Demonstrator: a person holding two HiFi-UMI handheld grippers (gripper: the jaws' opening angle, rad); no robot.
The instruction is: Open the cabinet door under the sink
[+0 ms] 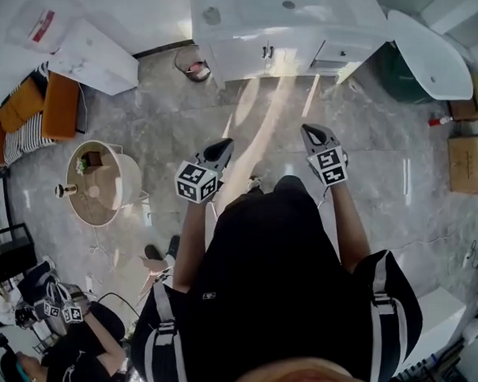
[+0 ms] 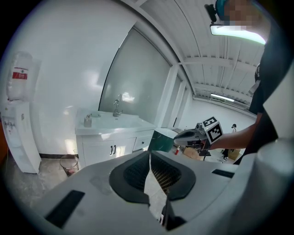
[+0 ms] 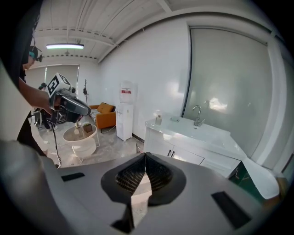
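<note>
The white sink cabinet [image 1: 265,49] stands against the far wall, its two doors closed, with a pair of dark handles [image 1: 267,50] at the middle. It also shows in the left gripper view, with the handles [image 2: 112,149] under the faucet [image 2: 117,108], and in the right gripper view, with the handles [image 3: 171,153]. My left gripper [image 1: 225,144] and right gripper [image 1: 307,131] are held side by side above the floor, well short of the cabinet. Both are shut with nothing between the jaws [image 2: 149,153] [image 3: 145,154].
A small waste bin [image 1: 193,64] sits left of the cabinet, with a water dispenser [image 1: 79,45] farther left. A white bathtub [image 1: 431,56] and cardboard boxes [image 1: 470,161] are at the right. A round white table [image 1: 101,182], an orange sofa [image 1: 45,106] and another person [image 1: 74,345] are at the left.
</note>
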